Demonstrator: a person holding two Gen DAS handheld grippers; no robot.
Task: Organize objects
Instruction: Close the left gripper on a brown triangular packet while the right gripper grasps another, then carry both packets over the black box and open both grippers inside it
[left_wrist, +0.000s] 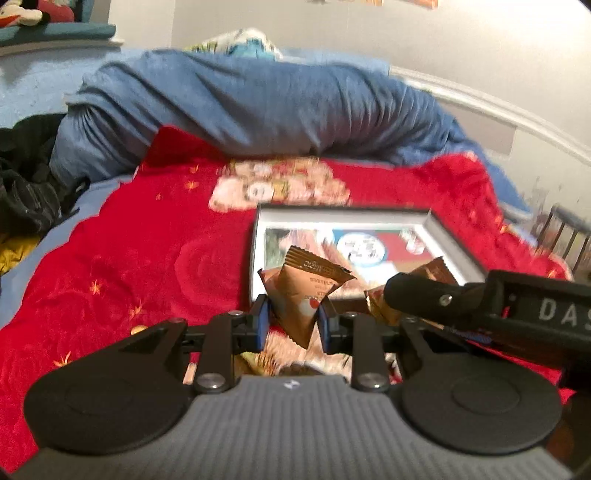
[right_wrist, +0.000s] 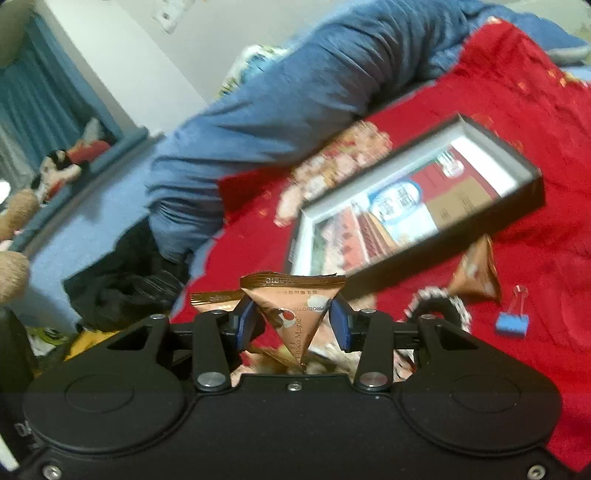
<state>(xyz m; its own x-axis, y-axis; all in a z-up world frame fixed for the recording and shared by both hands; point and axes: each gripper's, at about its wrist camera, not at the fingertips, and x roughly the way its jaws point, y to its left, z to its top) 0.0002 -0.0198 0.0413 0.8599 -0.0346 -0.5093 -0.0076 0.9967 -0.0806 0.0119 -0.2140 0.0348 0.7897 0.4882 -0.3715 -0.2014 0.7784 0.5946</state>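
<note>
My left gripper (left_wrist: 294, 325) is shut on a brown triangular snack packet (left_wrist: 306, 291) and holds it just in front of an open black box (left_wrist: 448, 240) with a printed picture inside. My right gripper (right_wrist: 293, 321) is shut on a second brown triangular packet (right_wrist: 293, 310); this gripper also shows in the left wrist view (left_wrist: 480, 299) at the right, beside the box. The box (right_wrist: 517, 158) lies ahead and to the right in the right wrist view. A third brown packet (right_wrist: 478, 275) lies on the red blanket below the box.
A red blanket (left_wrist: 147, 240) covers the bed, with a bunched blue duvet (left_wrist: 258, 107) behind. A blue binder clip (right_wrist: 511, 321) and a black-and-white hair tie (right_wrist: 436, 297) lie on the blanket at the right. Dark clothes (right_wrist: 122, 284) lie at the left.
</note>
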